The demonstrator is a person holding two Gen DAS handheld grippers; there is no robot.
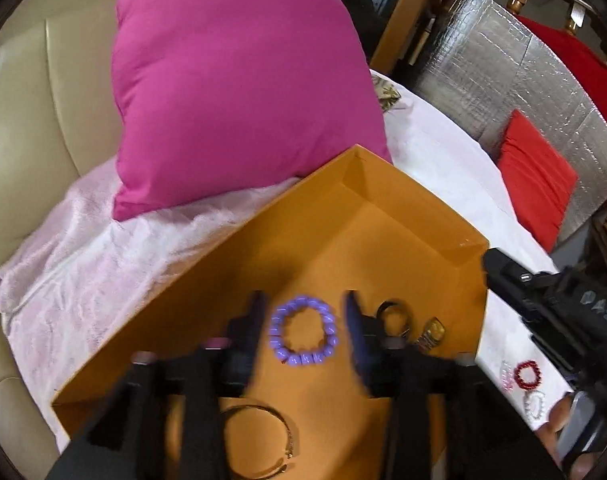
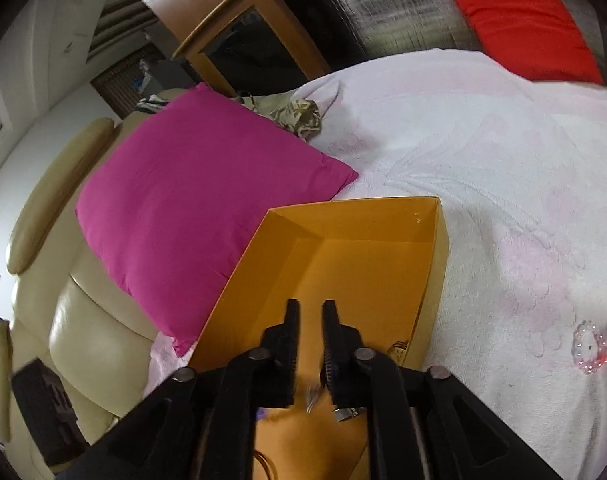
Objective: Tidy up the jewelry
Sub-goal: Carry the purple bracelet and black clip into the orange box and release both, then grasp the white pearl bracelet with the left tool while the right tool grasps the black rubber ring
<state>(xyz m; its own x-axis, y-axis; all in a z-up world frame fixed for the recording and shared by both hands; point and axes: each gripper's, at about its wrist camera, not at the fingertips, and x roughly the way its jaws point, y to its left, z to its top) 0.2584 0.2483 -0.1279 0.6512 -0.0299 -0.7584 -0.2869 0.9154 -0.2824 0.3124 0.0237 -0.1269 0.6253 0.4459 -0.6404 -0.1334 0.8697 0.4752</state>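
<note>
Purple bead bracelet point(image 1: 303, 330) lying in orange box point(image 1: 383, 208), between spread left claw point(image 1: 303, 316) fingers, unpinched. Right claw point(image 2: 311, 312) hovering, slightly parted, empty. Drop-off step finishing; next: fetching red bracelet point(image 1: 527, 374) at 3 o'clock on bed.

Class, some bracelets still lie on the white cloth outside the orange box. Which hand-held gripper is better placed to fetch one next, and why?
Probably the right hand-held gripper. The red bracelet and white bracelet lie on the cloth on its side of the orange box. The left hand-held gripper hangs open over the purple bracelet inside it.
</note>
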